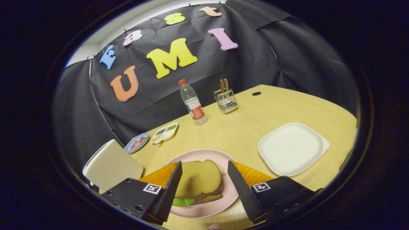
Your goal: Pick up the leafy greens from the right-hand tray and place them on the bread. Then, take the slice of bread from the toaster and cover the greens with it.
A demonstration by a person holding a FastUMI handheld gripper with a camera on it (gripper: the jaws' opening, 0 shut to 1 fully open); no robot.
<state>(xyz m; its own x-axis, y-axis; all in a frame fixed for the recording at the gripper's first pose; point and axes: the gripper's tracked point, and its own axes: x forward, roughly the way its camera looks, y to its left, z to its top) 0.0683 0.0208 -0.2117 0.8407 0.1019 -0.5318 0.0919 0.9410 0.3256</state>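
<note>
Water bottle (pixel 193 103), utensil caddy (pixel 226 100), divided dish (pixel 164 133), small blue bowl (pixel 136 142).

No legible text (bottle (pixel 193 103) label unreadable)

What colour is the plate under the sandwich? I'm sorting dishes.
Pink plate, clearest in the gripper view.

The tool (pixel 204 188) is tilted downward, its two fingers (pixel 169 191) spread wide apart and gripping nothing.
</note>
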